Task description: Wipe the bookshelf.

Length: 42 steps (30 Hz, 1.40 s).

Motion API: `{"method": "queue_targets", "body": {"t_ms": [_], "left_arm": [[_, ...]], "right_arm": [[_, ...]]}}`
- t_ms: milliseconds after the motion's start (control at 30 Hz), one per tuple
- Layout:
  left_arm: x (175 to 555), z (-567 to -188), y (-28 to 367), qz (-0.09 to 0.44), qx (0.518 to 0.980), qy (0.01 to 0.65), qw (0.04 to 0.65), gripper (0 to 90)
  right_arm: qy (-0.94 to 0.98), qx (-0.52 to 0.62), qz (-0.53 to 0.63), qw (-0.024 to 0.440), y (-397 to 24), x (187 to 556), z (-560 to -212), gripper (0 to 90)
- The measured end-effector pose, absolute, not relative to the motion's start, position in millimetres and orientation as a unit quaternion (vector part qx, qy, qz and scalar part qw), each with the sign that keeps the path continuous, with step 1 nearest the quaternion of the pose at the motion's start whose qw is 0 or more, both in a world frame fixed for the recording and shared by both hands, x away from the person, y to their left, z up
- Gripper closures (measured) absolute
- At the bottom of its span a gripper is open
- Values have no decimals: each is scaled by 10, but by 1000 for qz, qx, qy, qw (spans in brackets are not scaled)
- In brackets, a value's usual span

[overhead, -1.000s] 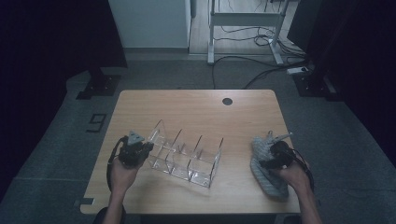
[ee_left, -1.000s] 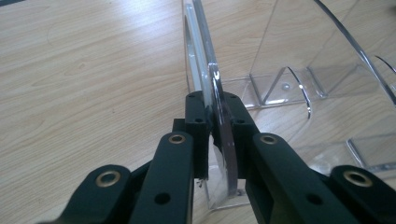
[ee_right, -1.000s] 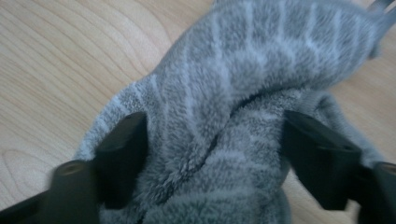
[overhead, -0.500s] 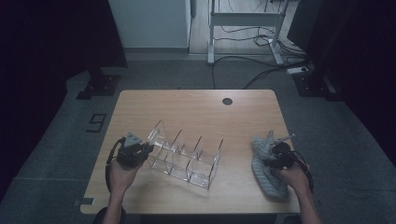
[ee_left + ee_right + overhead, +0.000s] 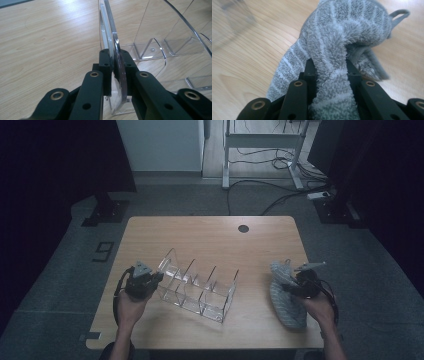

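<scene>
The left hand-held gripper (image 5: 115,65) clamps the end wall of the clear rack (image 5: 200,287), whose long axis runs diagonally across the counter (image 5: 210,232). The right hand-held gripper (image 5: 331,68), jaws just closing, pinches the grey towel (image 5: 285,300), which lies lengthwise front to back near the counter's right edge.

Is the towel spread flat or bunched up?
Bunched. The towel is gathered into a thick fold pinched between the right gripper's jaws, the rest trailing in a heap on the table.
</scene>
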<state>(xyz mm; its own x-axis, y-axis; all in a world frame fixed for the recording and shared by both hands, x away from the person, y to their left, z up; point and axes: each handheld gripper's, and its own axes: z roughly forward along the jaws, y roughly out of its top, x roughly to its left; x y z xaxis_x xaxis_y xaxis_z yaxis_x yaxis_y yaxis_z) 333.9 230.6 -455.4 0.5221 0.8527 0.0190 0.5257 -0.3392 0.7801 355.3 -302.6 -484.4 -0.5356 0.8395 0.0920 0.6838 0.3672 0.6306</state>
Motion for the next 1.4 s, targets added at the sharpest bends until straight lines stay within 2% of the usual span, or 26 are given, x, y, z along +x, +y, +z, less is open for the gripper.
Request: {"method": "queue_targets", "body": {"t_ms": [367,667,1033,1400], "left_arm": [[3348,-4564,2307,223,786,437,377,835],[3359,-4562,2308,220,787,437,377,837],[3370,-4557,2299,220,791,433,373,839],[3378,-4552,2252,234,789,439,360,849]], "right_arm": [[828,405,365,133,-2687,3453,-4569,695],[839,360,390,124,-2312,3441,-4450,694],[845,324,410,117,-1896,3488,-4441,691],[849,306,415,113,-1754,3464,-4477,692]]}}
